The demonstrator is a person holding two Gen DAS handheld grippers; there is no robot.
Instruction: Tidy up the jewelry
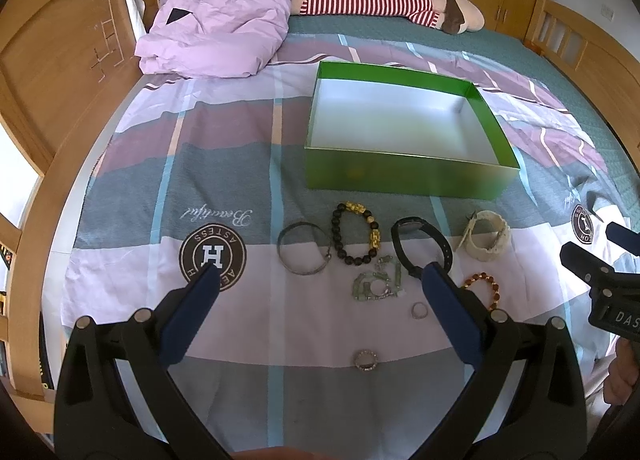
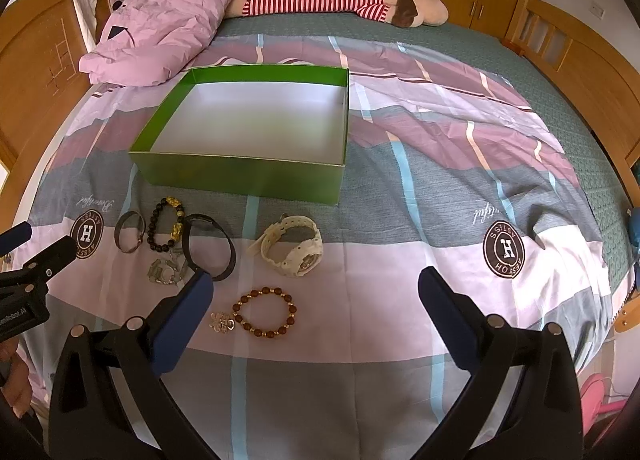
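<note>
An empty green box point(image 1: 404, 176) point(image 2: 240, 176) with a white inside stands on the bed. In front of it lie a grey bangle point(image 1: 303, 248), a black and gold bead bracelet point(image 1: 356, 234), a black watch point(image 1: 420, 246), a white watch point(image 1: 486, 240) point(image 2: 292, 248), a green jade piece point(image 1: 376, 282), a brown bead bracelet point(image 2: 266, 312), and two rings point(image 1: 419, 310) point(image 1: 366, 360). My left gripper point(image 1: 320, 280) is open above the jewelry. My right gripper point(image 2: 316, 284) is open to the right of the brown bracelet.
A patchwork bed sheet point(image 1: 224, 164) covers the bed. A crumpled pink quilt point(image 1: 216, 20) and a striped plush toy point(image 1: 380, 0) lie at the far end. Wooden bed rails point(image 1: 52, 80) run along both sides.
</note>
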